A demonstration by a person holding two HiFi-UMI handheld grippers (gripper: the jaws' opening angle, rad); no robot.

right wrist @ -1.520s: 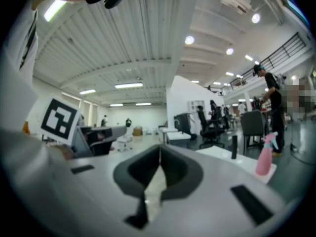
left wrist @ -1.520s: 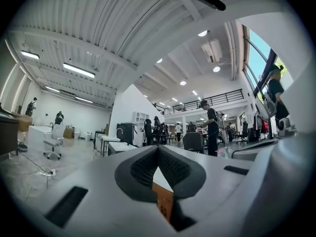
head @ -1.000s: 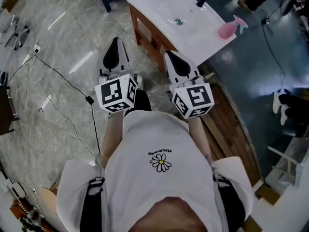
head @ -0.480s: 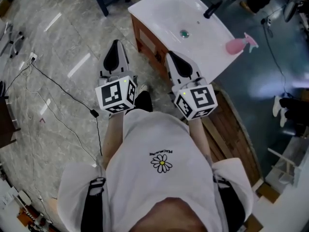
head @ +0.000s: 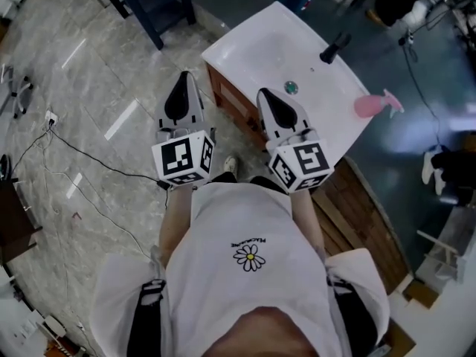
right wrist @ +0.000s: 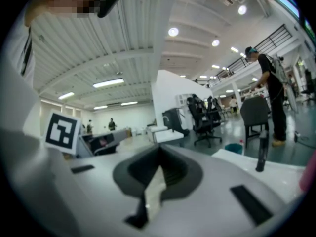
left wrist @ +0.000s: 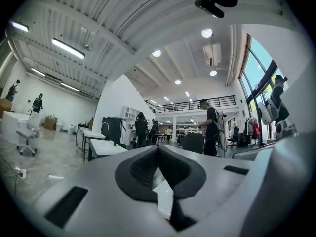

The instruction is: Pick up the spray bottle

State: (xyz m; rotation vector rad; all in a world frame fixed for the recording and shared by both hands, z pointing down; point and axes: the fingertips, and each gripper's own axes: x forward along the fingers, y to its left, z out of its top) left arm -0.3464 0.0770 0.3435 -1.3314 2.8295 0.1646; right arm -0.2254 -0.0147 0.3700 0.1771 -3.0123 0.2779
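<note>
The pink spray bottle point(head: 374, 105) sits at the right-hand corner of the white worktop point(head: 327, 114), its trigger head pointing right, out past the edge. Whether it stands or lies on its side the steep head view does not settle. Compared with a second ago, the bottle and the whole worktop have slid lower and nearer in the head view. The black tap point(head: 334, 49) and the round drain point(head: 291, 88) have likewise come down toward the two grippers. The grippers sit side by side in much the same part of the picture as before.

The right gripper point(head: 265, 93) has its jaws clenched together on nothing; its own view shows the dark pads meeting in a closed seam. Its tip now overlaps the near edge of the worktop, beside the drain, where a second ago it was short of that edge. The bottle is to the right of these jaws and a little beyond them, well apart, with bare white worktop between. In the right gripper view the tap stands to the right of the jaws and a pink sliver shows at the far right edge.

The left gripper point(head: 184, 76) is also clenched and empty, over the grey floor point(head: 89, 88) just left of the wooden cabinet point(head: 232, 104) under the worktop. It is the farther of the two from the bottle.
</note>
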